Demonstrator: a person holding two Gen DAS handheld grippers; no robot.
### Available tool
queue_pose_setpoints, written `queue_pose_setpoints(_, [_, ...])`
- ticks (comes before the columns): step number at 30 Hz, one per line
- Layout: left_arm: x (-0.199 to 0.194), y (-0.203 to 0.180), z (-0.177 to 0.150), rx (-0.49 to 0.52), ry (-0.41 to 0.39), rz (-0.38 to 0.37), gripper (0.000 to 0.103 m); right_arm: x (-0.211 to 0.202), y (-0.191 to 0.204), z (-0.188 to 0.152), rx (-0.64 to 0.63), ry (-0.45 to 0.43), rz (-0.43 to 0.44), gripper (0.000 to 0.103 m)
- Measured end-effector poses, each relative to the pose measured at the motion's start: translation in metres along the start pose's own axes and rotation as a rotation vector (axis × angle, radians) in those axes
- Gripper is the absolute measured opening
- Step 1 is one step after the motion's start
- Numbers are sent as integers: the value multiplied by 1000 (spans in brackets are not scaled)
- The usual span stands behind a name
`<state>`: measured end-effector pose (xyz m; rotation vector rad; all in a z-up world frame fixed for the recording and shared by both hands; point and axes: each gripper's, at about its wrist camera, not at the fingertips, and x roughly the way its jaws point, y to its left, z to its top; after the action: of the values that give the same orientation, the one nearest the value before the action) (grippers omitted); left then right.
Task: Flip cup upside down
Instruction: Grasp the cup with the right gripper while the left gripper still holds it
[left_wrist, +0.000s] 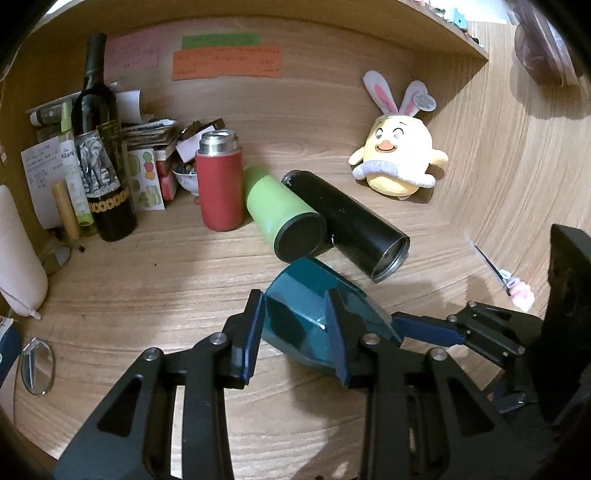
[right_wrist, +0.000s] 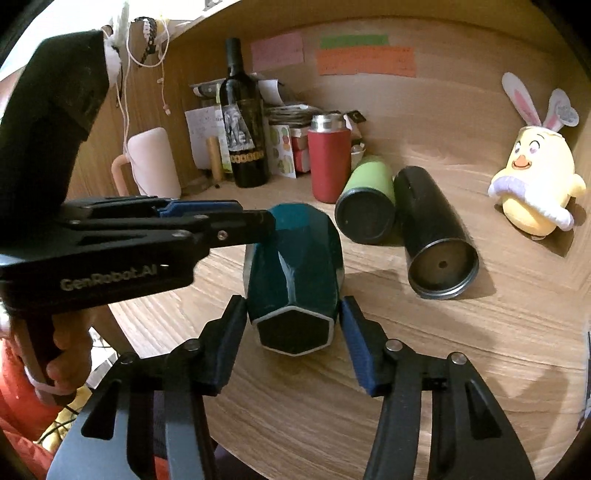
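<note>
A dark teal faceted cup (right_wrist: 295, 266) is seen lying on its side on the wooden table (right_wrist: 461, 369), its hexagonal base turned towards the right wrist camera and its mouth pointing away. The left hand-held gripper (left_wrist: 295, 325) is closed on the cup's body, its blue pads pressed against opposite sides; in the right wrist view its fingers are seen reaching in from the left over the far end of the cup. The right hand-held gripper (right_wrist: 293, 325) is held open around the base end, one finger on each side with a narrow gap, not visibly touching.

The flip is judged to be only started, since the cup is on its side and not mouth-down. To do it well, a firm pinch should be kept across flat facets so the glossy surface does not slip, and the cup should be turned until the rim meets the table evenly before release.

Just behind, a green tumbler (right_wrist: 369, 199) and a black flask (right_wrist: 436, 236) lie on their sides, close enough to be knocked. A red flask (right_wrist: 328, 162), a wine bottle (right_wrist: 243, 129) and a plush chick (right_wrist: 535, 184) stand farther back.

The cup's mouth and inside are hidden, so it cannot be told whether it is empty
</note>
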<state>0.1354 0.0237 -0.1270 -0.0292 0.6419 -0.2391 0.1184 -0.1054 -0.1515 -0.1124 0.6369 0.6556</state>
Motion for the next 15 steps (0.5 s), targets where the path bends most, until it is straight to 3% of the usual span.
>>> queue_pose_setpoints(2, [1,2,1,0,0,-2,33,-3,3,3,-17,-10,5,45])
queue_pose_setpoints(4, [6,5,1,-3,11,-10,33,-2,7,6,-41,-19,-7,21])
queue_pose_setpoints(5, [7,5,1,-2,8,-2,33,0,8,8,-43,-6,26,19])
queue_pose_setpoints(9, [11,9,1,-19,16,-30,33,5,7,9,-35,4,22,19])
queue_pose_setpoints(10, [11,9,1,-15,13,-26,33,5,4,9,-15,2,28,20])
queue_pose_setpoints(11, [11,9,0,-11,10,-23,33,6,1,9,3,4,23,29])
queue_pose_setpoints(12, [10,9,0,-10,10,-22,33,6,0,9,13,2,8,47])
queue_pose_setpoints(14, [10,11,1,-13,10,-25,33,8,-3,7,24,-3,-27,65])
queue_pose_setpoints(15, [10,13,1,-15,10,-24,33,10,-3,5,24,-5,-37,65])
